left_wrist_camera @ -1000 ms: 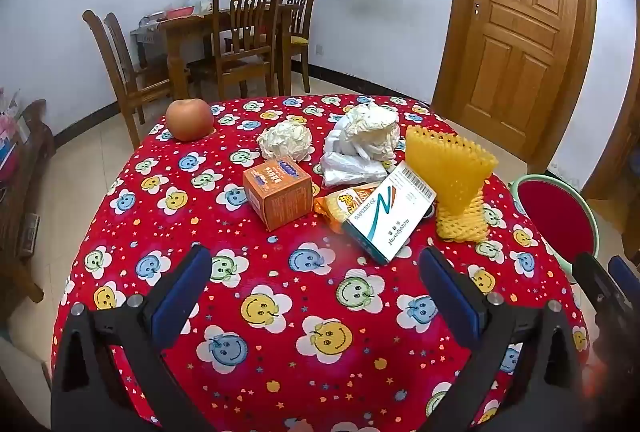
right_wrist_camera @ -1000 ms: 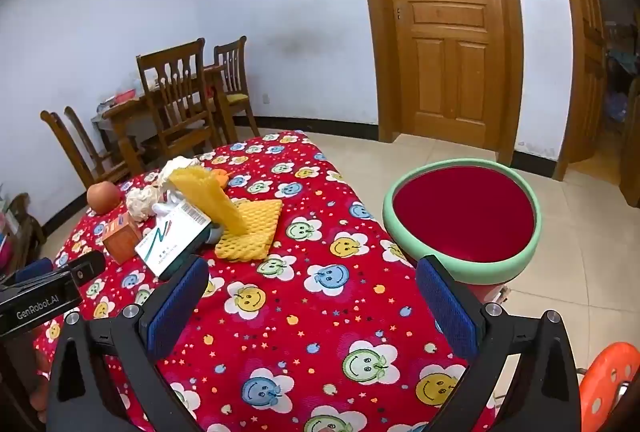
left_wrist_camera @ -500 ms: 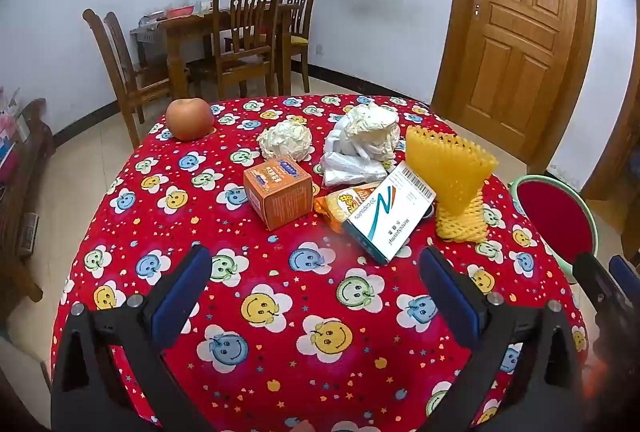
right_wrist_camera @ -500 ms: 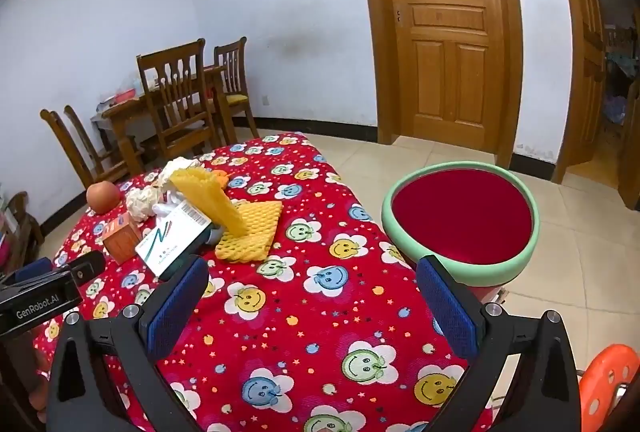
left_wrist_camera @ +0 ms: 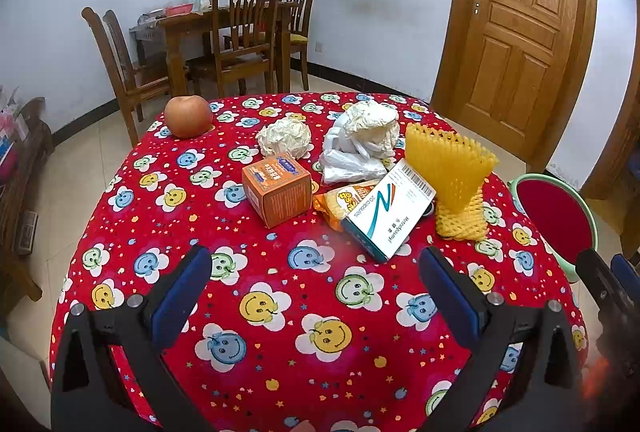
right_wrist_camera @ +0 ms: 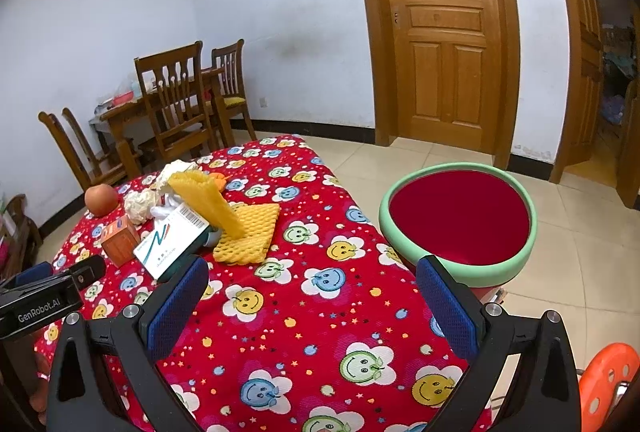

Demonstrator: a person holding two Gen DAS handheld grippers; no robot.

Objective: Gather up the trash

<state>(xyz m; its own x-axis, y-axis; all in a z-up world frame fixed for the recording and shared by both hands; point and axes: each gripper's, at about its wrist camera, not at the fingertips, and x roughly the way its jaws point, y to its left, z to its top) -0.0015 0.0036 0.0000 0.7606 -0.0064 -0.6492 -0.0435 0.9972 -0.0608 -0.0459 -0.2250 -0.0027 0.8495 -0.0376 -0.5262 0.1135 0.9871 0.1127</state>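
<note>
Trash lies on the red smiley tablecloth (left_wrist_camera: 280,312): an orange box (left_wrist_camera: 276,189), a white capsule box (left_wrist_camera: 388,207), a yellow snack wrapper (left_wrist_camera: 340,201), yellow foam fruit netting (left_wrist_camera: 452,171), a crumpled paper ball (left_wrist_camera: 285,137) and a white plastic bag (left_wrist_camera: 360,143). My left gripper (left_wrist_camera: 316,284) is open and empty, above the near table part. My right gripper (right_wrist_camera: 312,296) is open and empty above the table's right side, beside a red bin with a green rim (right_wrist_camera: 460,216). The trash also shows in the right wrist view, the capsule box (right_wrist_camera: 172,240) nearest.
An apple (left_wrist_camera: 188,115) sits at the table's far left. Wooden chairs and a table (left_wrist_camera: 224,31) stand behind. A closed wooden door (left_wrist_camera: 520,27) is at the back right. An orange stool (right_wrist_camera: 608,376) is at the lower right.
</note>
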